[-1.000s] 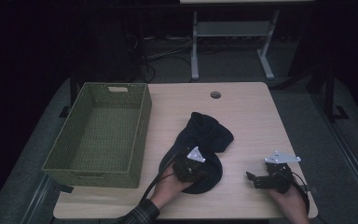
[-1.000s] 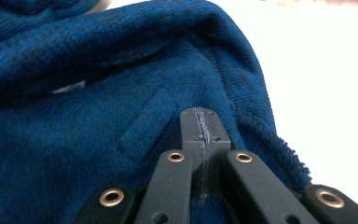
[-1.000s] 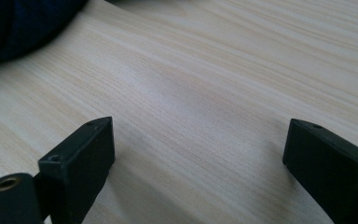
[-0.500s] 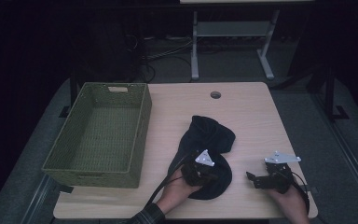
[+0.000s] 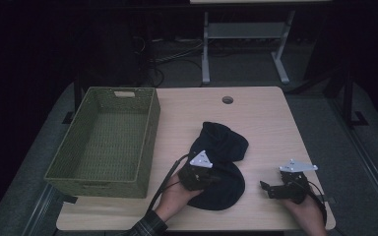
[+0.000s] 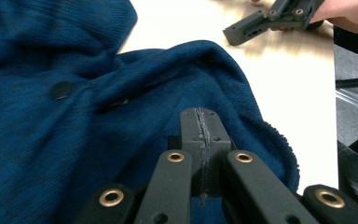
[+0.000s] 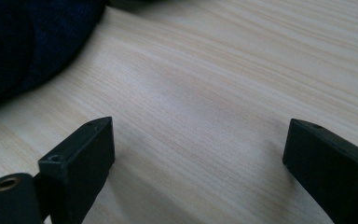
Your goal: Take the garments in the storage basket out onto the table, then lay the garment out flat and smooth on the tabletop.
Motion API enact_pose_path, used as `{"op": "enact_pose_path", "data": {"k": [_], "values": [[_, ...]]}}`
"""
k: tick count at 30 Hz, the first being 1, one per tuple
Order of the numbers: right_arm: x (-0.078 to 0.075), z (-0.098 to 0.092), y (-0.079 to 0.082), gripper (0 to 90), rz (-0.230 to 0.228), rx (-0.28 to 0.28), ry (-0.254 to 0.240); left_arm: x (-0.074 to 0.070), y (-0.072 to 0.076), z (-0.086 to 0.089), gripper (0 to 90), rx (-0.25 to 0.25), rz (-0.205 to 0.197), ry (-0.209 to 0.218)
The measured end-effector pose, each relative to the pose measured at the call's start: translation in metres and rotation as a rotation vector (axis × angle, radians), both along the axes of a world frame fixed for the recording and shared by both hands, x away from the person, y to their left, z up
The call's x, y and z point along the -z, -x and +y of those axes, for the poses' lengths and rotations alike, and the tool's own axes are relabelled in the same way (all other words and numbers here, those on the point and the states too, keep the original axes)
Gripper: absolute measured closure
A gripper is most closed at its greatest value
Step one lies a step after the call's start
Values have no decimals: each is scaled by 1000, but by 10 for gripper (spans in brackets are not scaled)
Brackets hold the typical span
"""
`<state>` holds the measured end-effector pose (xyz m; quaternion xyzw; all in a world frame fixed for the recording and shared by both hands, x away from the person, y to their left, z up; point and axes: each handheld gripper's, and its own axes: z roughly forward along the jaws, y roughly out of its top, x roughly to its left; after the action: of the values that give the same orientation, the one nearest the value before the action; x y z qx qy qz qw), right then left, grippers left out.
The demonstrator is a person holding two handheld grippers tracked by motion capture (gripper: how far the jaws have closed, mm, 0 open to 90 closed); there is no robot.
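High view: dark blue knit garment point(image 5: 219, 164) lies mid-table, outside empty green woven basket point(image 5: 106, 140). Left gripper point(image 6: 200, 128) clamped on its fabric; right gripper point(image 7: 196, 154) spread wide, idle. Transfer to basket likely remains.

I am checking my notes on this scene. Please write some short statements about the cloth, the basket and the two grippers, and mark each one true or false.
1. The left gripper is shut on the dark blue cloth. True.
2. The cloth lies inside the green basket. False: it lies on the table, beside the basket.
3. The right gripper is open over bare wood. True.
4. The right gripper holds the cloth. False: it holds nothing.
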<state>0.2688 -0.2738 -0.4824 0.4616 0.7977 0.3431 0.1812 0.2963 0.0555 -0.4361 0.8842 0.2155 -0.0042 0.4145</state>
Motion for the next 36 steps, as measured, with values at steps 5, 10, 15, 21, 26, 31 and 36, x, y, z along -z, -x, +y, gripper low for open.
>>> {"op": "enact_pose_path", "data": {"k": [5, 10, 15, 21, 26, 31, 36], "values": [[0, 0, 0, 86, 0, 0, 0, -5, -2, 16, 850, -36, -10, 2], [0, 0, 0, 86, 0, 0, 0, -9, -4, 32, 794, -70, -20, 8], [-3, 0, 0, 155, 16, -8, 9, -13, -7, 49, 750, -108, -32, 12], [-16, 1, -3, 345, 43, -27, -41, -16, -10, 62, 724, -146, -49, 13], [-31, 15, -5, 523, 42, -104, -106, -15, -10, 61, 724, -165, -73, -10], [-41, 34, -6, 759, 43, -205, -181, -15, -13, 64, 725, -184, -80, -6], [-42, 48, -9, 879, 63, -253, -177, -13, -16, 63, 730, -203, -92, -27]]}}
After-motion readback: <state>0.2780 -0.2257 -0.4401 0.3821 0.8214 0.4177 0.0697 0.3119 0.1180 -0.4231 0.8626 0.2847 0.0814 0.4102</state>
